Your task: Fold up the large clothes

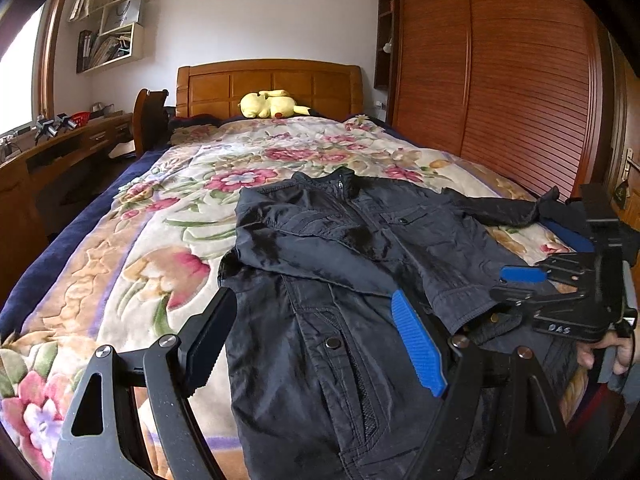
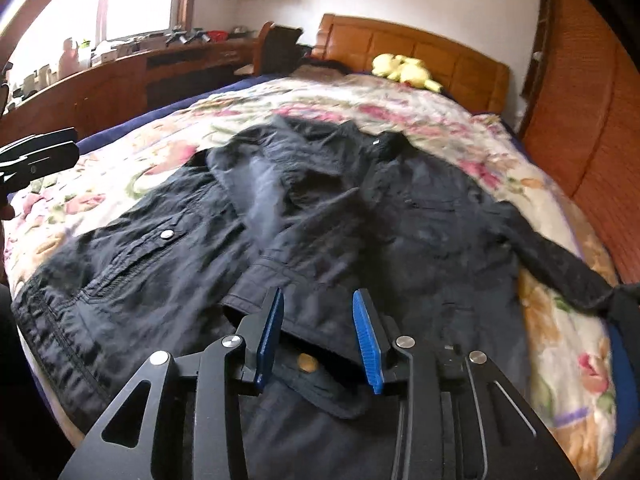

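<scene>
A: Item one: dark jacket (image 1: 340, 248), laid front-up across the floral bedspread (image 1: 168, 216), centre to lower right of the left wrist view. Status?

B: One sleeve (image 1: 332, 252) is already folded over the chest, cuff near the lower centre. The other sleeve (image 2: 560, 264) lies stretched out toward the right edge of the right wrist view. Body not yet folded; judged under halfway.

A: Item two: grippers?

B: Left gripper (image 1: 316, 340): fingers spread wide over the hem, pinching nothing. Right gripper (image 2: 318, 340): fingers parted above the folded cuff (image 2: 280, 280), nothing between the pads.

A: Remaining?

B: Second sleeve in, then the body folded up.
</scene>
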A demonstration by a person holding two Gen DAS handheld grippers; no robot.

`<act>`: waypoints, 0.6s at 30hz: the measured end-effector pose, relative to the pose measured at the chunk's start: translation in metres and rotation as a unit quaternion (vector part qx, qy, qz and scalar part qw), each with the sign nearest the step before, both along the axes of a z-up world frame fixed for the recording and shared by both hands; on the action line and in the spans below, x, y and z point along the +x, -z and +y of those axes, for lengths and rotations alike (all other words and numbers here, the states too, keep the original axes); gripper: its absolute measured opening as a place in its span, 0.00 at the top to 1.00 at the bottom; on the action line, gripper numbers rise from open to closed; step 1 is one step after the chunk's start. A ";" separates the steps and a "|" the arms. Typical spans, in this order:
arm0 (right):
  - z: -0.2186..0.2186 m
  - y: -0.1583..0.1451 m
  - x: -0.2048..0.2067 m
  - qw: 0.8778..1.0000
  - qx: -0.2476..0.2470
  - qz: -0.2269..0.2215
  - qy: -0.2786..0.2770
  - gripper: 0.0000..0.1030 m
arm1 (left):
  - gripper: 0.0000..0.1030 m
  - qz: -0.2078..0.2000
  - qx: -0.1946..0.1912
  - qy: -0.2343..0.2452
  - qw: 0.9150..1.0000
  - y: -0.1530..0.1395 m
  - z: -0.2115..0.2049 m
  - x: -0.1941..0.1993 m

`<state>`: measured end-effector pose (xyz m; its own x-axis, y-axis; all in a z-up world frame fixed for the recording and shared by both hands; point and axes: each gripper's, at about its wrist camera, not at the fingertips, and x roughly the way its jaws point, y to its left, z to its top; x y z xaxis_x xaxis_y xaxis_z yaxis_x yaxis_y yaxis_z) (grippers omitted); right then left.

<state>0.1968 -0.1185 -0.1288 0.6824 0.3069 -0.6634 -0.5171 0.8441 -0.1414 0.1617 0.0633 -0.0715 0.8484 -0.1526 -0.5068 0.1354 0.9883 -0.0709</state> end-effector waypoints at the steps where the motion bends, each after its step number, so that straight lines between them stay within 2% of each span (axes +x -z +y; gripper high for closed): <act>1: 0.005 0.002 0.003 1.000 0.003 0.007 -0.006 0.63 | 0.22 0.000 -0.001 0.000 1.000 0.000 0.000 0.000; 4: 0.017 0.005 0.013 1.000 -0.004 0.020 -0.016 0.55 | 0.22 0.001 -0.001 0.001 1.000 0.001 0.000 0.000; 11: 0.029 0.019 0.038 0.998 -0.020 0.054 -0.034 0.46 | 0.22 0.003 0.004 0.002 1.000 0.002 -0.002 0.001; 18: 0.041 0.031 0.053 0.994 -0.059 0.080 -0.036 0.45 | 0.22 0.006 0.004 0.001 1.000 0.005 -0.002 0.002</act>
